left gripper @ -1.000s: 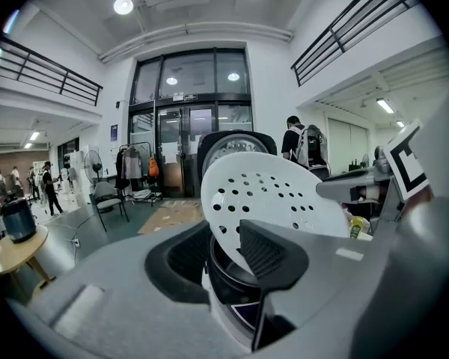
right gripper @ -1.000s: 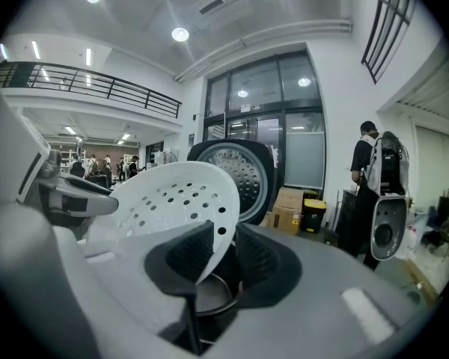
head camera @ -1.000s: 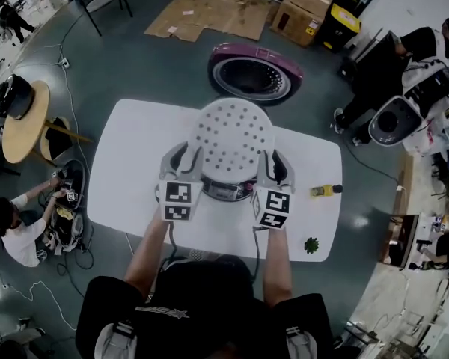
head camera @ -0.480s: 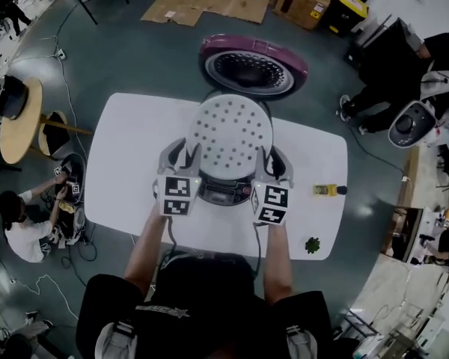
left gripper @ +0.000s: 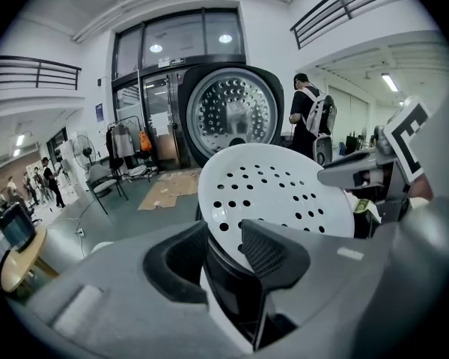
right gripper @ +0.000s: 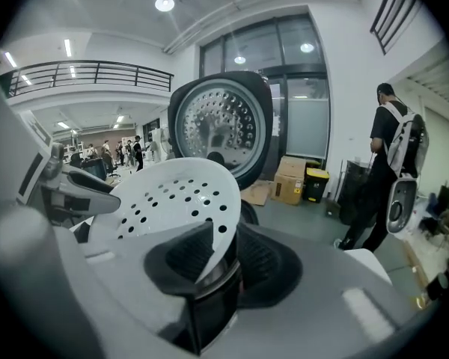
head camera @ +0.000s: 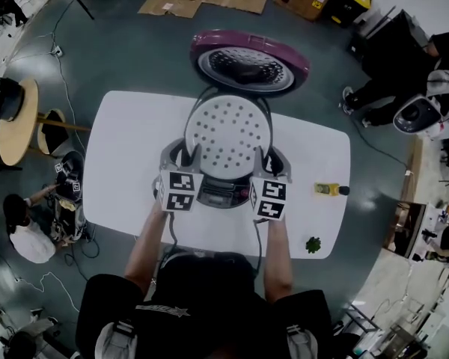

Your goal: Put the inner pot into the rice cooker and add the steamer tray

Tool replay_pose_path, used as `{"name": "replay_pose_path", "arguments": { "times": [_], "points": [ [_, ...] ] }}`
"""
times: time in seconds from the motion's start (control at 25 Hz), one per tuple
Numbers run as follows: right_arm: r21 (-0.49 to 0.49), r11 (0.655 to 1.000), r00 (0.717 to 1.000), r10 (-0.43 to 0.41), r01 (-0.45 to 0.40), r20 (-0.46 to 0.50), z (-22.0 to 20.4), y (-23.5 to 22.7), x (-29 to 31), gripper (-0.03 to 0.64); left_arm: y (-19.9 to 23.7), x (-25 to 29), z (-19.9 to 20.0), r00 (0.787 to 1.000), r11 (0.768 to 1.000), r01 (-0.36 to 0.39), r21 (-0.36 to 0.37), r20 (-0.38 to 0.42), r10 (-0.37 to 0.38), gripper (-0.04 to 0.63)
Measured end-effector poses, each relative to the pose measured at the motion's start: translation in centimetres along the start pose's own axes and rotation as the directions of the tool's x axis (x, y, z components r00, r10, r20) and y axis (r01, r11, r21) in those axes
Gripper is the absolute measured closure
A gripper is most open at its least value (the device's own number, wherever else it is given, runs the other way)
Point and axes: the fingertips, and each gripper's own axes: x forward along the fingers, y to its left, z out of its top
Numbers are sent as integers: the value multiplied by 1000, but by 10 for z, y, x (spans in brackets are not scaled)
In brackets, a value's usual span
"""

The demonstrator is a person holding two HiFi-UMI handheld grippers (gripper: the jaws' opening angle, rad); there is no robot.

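Fingers of the left gripper (left gripper: 221, 234) are easing apart, with the rim of the steamer tray (head camera: 228, 133) between them. The right gripper (right gripper: 224, 238) pinches the opposite rim. The tray lies over the mouth of the open rice cooker (head camera: 223, 193) on the bench (head camera: 127, 163). It looks like light, stiff, smooth plastic and is probably slippery. The thin rim, gripped on two opposite sides, seems the safest hold.

The rice cooker (head camera: 223, 194) stood on the white surface (head camera: 123, 163). Its purple lid (head camera: 248, 60) was swung fully open behind it, with the silver dimpled liner showing. The steamer tray (head camera: 228, 133), a round white dish pierced with small holes, lay across the cooker's mouth, covering it. Whether it was fully seated could not be told.
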Motion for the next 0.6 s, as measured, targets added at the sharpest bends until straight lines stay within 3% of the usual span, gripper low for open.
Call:
{"name": "replay_pose_path", "arguments": {
  "times": [0.6],
  "points": [
    [-13,999,990,32,-35,-137,-20,-7,21,508,-7,24,-16,987,999,22,27,-158,-18,436]
  ]
}}
